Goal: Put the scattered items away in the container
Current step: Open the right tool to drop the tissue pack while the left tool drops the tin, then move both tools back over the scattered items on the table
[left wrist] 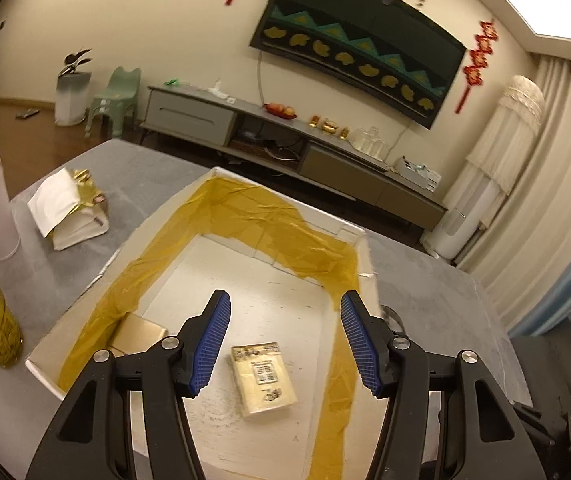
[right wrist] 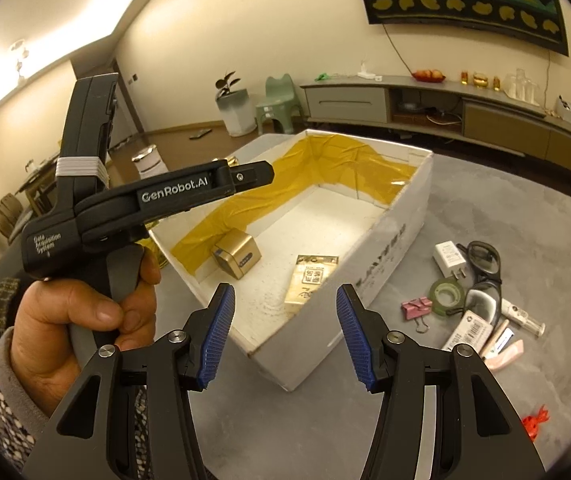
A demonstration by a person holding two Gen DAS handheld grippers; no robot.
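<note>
- Grey matte table (right wrist: 465,216), living room behind: TV cabinet (right wrist: 425,100), cream walls.
- Left gripper (left wrist: 285,344) and right gripper (right wrist: 285,336): ribbed blue pads spread wide, both empty.
- White box (right wrist: 389,240), yellow tape inside, holds flat packet (left wrist: 263,380) and gold cube (right wrist: 237,254).
- Right of the box on the table: glasses (right wrist: 481,276), tape roll (right wrist: 447,296), pink clip (right wrist: 417,308), charger (right wrist: 449,258).
</note>
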